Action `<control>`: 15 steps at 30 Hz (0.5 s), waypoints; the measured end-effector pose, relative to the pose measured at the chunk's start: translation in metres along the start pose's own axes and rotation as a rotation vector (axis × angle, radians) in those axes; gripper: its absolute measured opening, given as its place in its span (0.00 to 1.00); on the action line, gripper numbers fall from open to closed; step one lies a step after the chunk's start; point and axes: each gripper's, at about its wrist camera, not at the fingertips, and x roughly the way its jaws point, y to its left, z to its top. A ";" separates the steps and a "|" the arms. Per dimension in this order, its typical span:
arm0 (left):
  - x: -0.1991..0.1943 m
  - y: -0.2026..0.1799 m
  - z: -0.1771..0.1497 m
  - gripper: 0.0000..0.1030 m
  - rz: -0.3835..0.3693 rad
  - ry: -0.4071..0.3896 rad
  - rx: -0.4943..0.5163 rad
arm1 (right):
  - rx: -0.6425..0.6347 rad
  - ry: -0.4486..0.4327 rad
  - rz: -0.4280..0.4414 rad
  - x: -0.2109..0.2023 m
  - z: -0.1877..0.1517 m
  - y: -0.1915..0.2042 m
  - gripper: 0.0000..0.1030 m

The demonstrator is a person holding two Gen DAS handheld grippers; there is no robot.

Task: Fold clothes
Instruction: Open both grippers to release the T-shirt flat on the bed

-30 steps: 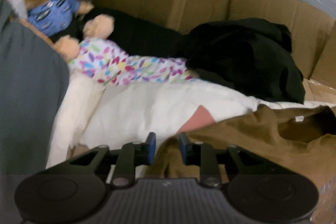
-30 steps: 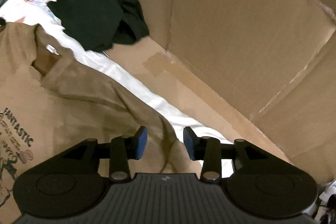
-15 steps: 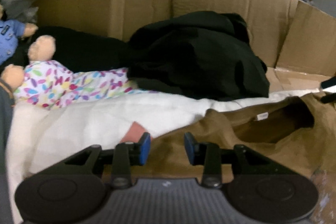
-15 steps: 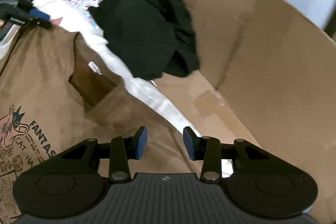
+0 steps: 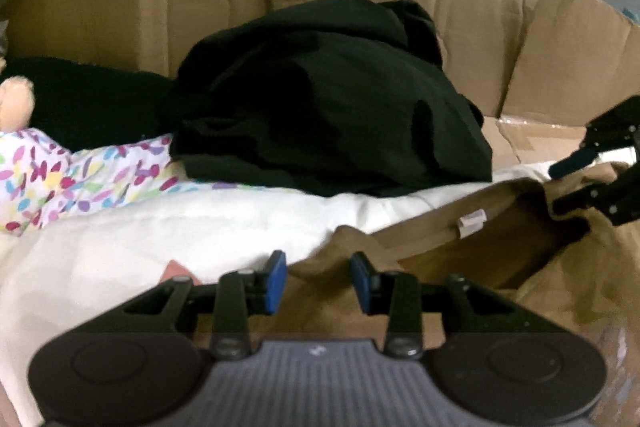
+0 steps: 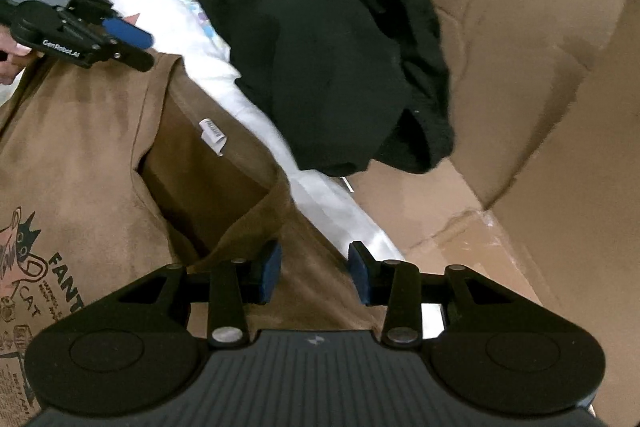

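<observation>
1. Lying flat on a white sheet [image 5: 208, 227], the brown shirt [image 6: 80, 155] sits near a black garment [image 5: 328, 99].
2. Left gripper [image 5: 318, 281]: jaws have just been opening, parted over the shirt's shoulder, gripping nothing.
3. Right gripper [image 6: 314, 277]: jaws parted over the opposite shoulder, holding nothing.

I'm looking down at a white sheet [image 6: 244, 99] spread over cardboard [image 6: 448, 227]. On the sheet lie a brown shirt [image 6: 80, 147] and a doll in spotted pyjamas [image 5: 76, 179]. A black garment pile [image 5: 332, 99] overlaps its far edge.
</observation>
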 end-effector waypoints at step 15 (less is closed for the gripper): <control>-0.001 0.022 -0.003 0.01 0.012 -0.057 -0.107 | 0.217 -0.038 -0.068 0.013 0.010 -0.031 0.04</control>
